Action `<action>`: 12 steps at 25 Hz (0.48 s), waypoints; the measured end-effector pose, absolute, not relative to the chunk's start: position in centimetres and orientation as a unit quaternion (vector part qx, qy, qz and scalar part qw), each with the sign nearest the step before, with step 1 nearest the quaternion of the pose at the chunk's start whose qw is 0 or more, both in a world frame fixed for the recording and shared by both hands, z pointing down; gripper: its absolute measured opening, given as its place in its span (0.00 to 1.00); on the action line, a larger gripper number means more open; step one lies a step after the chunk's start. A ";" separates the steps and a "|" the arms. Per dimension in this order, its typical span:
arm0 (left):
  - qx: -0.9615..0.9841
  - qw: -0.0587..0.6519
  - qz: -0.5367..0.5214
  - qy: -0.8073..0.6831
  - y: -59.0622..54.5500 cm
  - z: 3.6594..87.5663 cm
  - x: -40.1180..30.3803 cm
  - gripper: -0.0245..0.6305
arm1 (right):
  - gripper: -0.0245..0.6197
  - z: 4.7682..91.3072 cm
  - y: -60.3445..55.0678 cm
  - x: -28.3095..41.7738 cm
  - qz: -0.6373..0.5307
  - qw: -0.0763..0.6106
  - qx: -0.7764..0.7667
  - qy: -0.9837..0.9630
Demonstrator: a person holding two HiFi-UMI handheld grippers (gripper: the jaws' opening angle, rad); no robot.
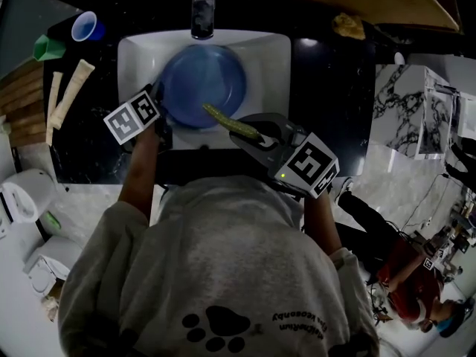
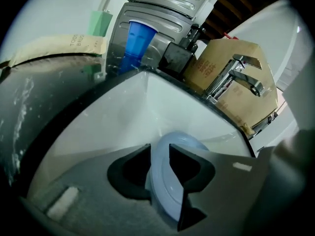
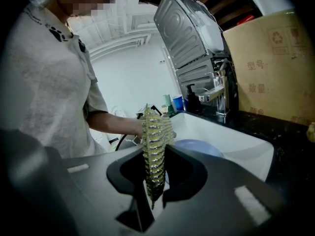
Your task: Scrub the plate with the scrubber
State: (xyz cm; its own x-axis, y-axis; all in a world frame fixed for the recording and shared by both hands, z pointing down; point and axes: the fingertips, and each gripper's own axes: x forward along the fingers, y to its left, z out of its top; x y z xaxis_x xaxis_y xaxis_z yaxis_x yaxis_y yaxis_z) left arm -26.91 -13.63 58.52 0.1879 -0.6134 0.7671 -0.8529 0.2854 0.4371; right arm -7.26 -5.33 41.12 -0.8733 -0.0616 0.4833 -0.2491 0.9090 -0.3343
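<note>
Jaws parted astride plate rim inside sink (left gripper), clamped on soft scrubber (right gripper). Plate probably stiff, slick: grip rim.

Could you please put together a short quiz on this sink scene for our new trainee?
1. Fill in: the rim of the blue plate stands between the jaws of the ___ gripper.
2. What does the right gripper grip? A. the scrubber B. a spoon C. a towel
3. True or false: the plate lies outside the white sink.
Key: 1 the left gripper; 2 A; 3 false, it is inside.
</note>
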 end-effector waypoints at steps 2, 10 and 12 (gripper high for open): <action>0.600 0.482 0.121 -0.627 -13.8 57.5 -26.8 0.22 | 0.15 41.5 -5.8 -6.9 0.198 0.244 0.107 -0.943; 0.719 0.330 0.164 -0.589 -14.2 51.0 -23.5 0.19 | 0.15 43.2 -7.8 -6.0 0.199 0.259 0.215 -0.920; 0.733 0.308 0.162 -0.584 -13.7 49.6 -22.8 0.04 | 0.15 43.4 -8.5 -5.9 0.200 0.257 0.238 -0.915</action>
State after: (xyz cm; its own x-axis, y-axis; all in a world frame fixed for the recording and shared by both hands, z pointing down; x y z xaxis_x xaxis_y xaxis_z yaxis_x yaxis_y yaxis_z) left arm -22.82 -13.67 49.58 0.2653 -0.7571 0.5970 -0.9563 -0.1277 0.2629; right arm -5.91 -8.47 43.44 -0.7547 -0.3330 0.5653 -0.5385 0.8065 -0.2439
